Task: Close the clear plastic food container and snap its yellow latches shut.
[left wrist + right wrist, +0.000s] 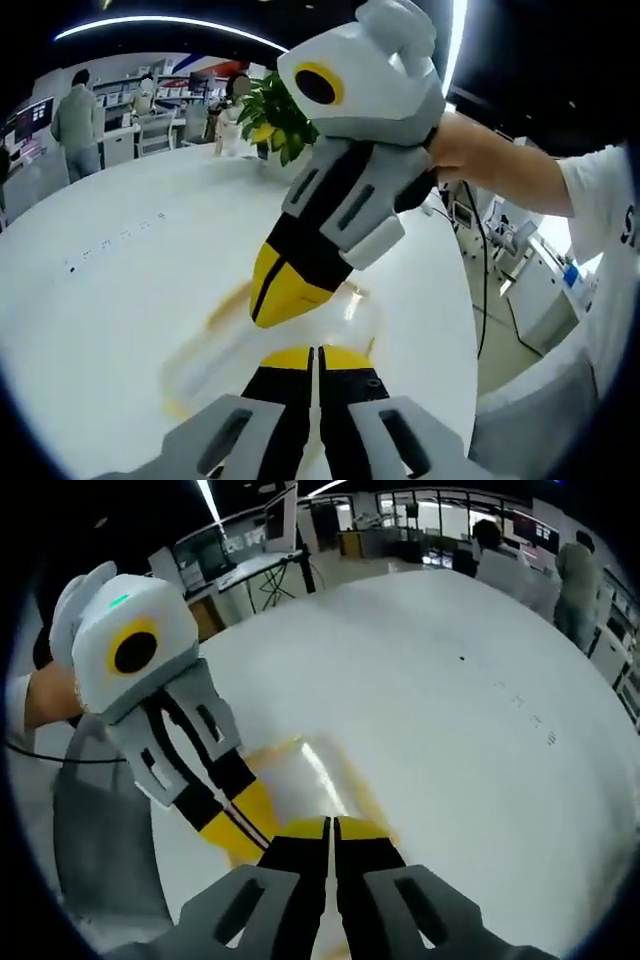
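Note:
The clear plastic container (210, 352) lies blurred on the white table (100, 300), with faint yellow along its edges. My left gripper (315, 358) is low over its near side, jaws shut with nothing between them. My right gripper (272, 308) comes down from the upper right, shut, its yellow tips on or just above the lid. In the right gripper view the container (312, 768) shows a yellow latch (272, 750) on its far edge. There my right gripper (331, 830) is shut over the near edge, and the left gripper (243, 832) points at the left side.
A potted green plant (275, 115) stands at the table's far edge, with a white cup beside it. A person's arm (500, 175) holds the right gripper. People and desks fill the room behind (520, 550). The table edge (470, 330) drops off at the right.

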Tool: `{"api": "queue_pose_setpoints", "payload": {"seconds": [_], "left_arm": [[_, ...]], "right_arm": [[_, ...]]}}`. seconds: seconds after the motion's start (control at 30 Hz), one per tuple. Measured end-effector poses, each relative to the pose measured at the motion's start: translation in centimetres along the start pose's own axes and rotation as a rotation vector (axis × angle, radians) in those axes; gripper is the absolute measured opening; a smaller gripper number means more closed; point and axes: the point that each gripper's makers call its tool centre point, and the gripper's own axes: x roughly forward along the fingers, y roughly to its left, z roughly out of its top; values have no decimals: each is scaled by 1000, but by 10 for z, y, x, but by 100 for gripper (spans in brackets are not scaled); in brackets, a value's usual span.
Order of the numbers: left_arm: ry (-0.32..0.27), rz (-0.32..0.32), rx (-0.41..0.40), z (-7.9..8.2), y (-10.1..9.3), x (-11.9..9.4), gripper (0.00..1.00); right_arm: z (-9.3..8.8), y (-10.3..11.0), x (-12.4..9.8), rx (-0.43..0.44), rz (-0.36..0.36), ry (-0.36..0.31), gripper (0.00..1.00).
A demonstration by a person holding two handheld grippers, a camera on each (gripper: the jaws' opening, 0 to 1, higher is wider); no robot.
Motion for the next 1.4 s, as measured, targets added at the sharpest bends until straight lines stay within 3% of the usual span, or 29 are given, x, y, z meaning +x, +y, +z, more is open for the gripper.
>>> {"api": "queue_pose_setpoints", "payload": {"seconds": [0.1, 0.23, 0.37, 0.57, 0.93, 1.07, 1.13, 1.17, 1.23, 1.3, 1.4], "left_arm": [[7, 6, 12, -3, 1, 0, 0], [7, -4, -5, -4, -4, -1, 0], [-2, -9, 8, -4, -6, -1, 0], [12, -18, 70, -6, -12, -4, 4], [11, -23, 111, -8, -13, -5, 6], [21, -48, 152, -10, -17, -6, 11], [21, -66, 205, -10, -21, -6, 18], [29, -50, 275, -10, -19, -5, 21], [66, -41, 436, -14, -20, -4, 24], [96, -46, 538, -17, -23, -3, 28], [134, -39, 619, -20, -24, -2, 29]], "right_arm": [[5, -2, 2, 18, 22, -10, 0], [7, -14, 5, -4, -18, 2, 0], [15, -22, 7, 27, -28, -14, 0], [23, -35, 12, 60, -44, -32, 0], [8, -51, 22, 137, -66, -2, 0], [22, -46, 11, 83, -31, -71, 0], [27, -34, 5, 28, 28, -84, 1], [26, -27, 2, -3, 62, -71, 6], [18, -21, 2, -60, 119, -10, 21], [6, -10, 3, -87, 169, 65, 36], [-4, -11, 7, -195, 135, 143, 38]]}}
